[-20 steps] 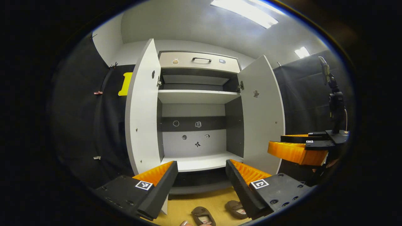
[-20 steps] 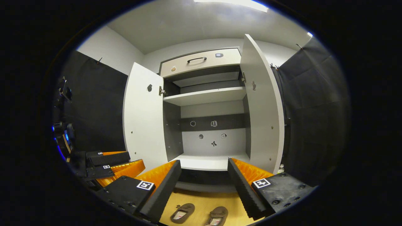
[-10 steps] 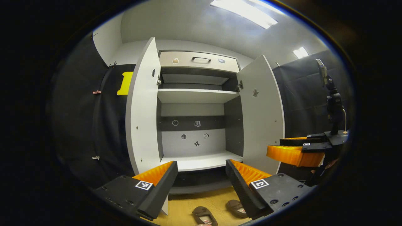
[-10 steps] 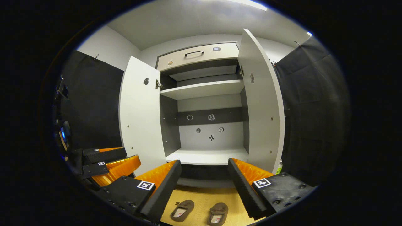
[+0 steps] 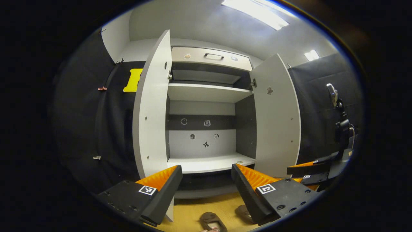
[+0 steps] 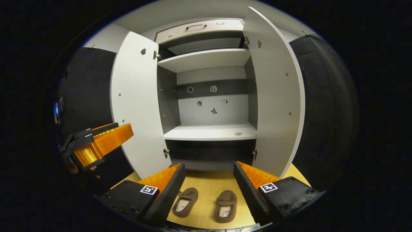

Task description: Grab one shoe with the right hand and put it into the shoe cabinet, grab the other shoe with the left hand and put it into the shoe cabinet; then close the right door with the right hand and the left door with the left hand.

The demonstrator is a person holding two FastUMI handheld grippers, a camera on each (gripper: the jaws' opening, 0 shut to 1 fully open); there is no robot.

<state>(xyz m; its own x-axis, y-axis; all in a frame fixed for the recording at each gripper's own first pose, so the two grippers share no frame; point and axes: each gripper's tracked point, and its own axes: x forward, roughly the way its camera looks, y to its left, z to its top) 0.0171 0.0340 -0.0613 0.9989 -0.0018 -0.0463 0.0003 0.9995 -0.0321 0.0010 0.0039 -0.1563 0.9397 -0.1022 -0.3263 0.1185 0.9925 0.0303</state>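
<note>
Two brown slippers lie side by side on the wooden floor in front of the cabinet: the left shoe (image 6: pixel 185 201) and the right shoe (image 6: pixel 226 206), both seen between the fingers in the right gripper view. My right gripper (image 6: pixel 209 190) hovers above them, open and holding nothing. My left gripper (image 5: pixel 206 190) is open too, higher up, with the shoes (image 5: pixel 212 221) low between its fingers. The white shoe cabinet (image 6: pixel 209 132) stands with the left door (image 6: pixel 136 96) and the right door (image 6: pixel 273 90) wide open, its shelves bare.
A drawer with a dark handle (image 5: pixel 214 56) tops the cabinet. Black cloth walls close in both sides. In the left gripper view the right gripper (image 5: pixel 313 169) shows at the right, beside a dark stand (image 5: pixel 341 129); the left gripper (image 6: pixel 96 143) shows at the left in the right gripper view.
The right gripper has dropped and tilted down toward the shoes, which now sit higher between its fingers. The left gripper view has shifted only a little. Both grippers stay open.
</note>
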